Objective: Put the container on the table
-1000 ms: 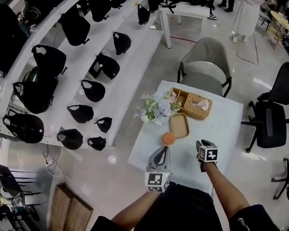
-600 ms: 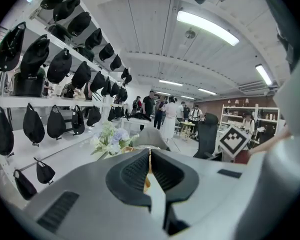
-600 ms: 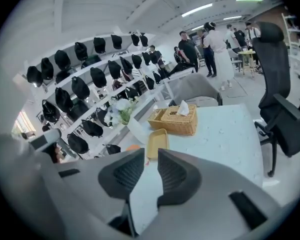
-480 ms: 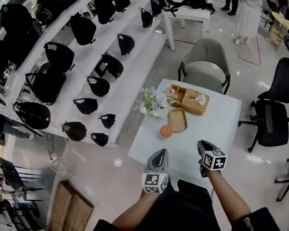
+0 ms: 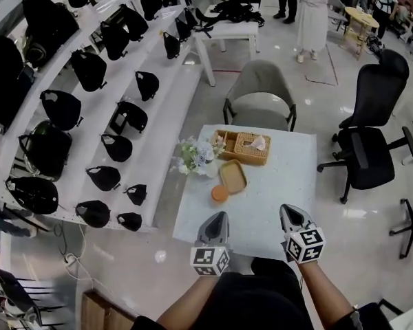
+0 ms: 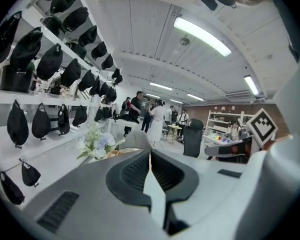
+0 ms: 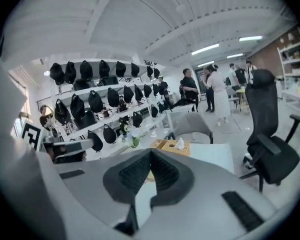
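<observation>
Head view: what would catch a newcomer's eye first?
The tiered white shelves of black bags fill the left side. At centre stands the small white table, which carries a wicker basket, flowers, a tan container and a small round orange item.

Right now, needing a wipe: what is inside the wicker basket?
A white tissue pokes through the woven top of the wicker basket; anything beneath is hidden. Its other compartment is unclear.

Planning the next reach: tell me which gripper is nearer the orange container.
Left. The left gripper hovers just below the orange container in the head view; the right gripper, jaws just closed on nothing, is off to its lower right, farther away.
</observation>
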`<state>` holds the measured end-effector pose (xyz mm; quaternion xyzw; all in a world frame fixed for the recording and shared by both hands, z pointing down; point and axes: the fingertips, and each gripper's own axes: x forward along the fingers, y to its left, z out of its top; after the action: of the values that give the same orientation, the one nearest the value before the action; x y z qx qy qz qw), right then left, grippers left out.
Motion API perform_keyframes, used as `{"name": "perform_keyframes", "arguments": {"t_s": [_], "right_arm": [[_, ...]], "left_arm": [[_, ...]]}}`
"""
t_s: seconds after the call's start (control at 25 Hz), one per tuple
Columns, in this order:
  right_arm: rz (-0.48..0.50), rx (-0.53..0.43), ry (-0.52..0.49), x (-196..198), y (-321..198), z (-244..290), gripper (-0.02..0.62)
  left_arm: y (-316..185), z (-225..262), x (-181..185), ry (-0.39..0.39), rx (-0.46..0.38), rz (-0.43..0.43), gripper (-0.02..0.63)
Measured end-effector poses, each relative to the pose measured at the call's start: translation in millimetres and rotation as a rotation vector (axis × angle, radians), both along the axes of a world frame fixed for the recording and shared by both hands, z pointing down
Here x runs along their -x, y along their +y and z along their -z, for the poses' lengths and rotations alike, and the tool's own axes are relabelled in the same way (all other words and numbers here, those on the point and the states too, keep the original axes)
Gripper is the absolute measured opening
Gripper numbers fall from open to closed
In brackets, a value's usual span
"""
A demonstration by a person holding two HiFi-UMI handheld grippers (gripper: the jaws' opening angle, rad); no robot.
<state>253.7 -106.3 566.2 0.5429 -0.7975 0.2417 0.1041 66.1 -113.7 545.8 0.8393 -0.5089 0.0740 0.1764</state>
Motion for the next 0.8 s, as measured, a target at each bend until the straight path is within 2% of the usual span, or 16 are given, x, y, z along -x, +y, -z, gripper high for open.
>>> {"name": "perform_keyframes", "arguments": {"t_s": [0.12,0.24,0.4,0.6,0.8], "right_arm": [[-0.052,-0.065,0.062,7.2,18.3,25.1,0.000],[-0.127,-0.099,0.084,16.6,34.4,44.5,0.000],[-0.179,-0.134,0.107,39.4,57.0,62.8,0.000],[-0.187,-0.186,0.134,69.3,74.4,76.9,-0.001],[-0.222,-0.180,0.137,88.5,92.6,79.2,-0.002]], "left_arm": [[0.3,18.2,13.4,-0.017,-0.038,-0.044,0.015],[2.0,33.7,30.0,-0.005,-0.056,-0.055,0.014],[13.8,50.7,47.0,0.011,-0.086,-0.093,0.015],[25.4,64.4,64.9,0.019,-0.124,-0.145,0.015],[38.9,70.8,80.3,0.027,-0.141,-0.169,0.015]]}}
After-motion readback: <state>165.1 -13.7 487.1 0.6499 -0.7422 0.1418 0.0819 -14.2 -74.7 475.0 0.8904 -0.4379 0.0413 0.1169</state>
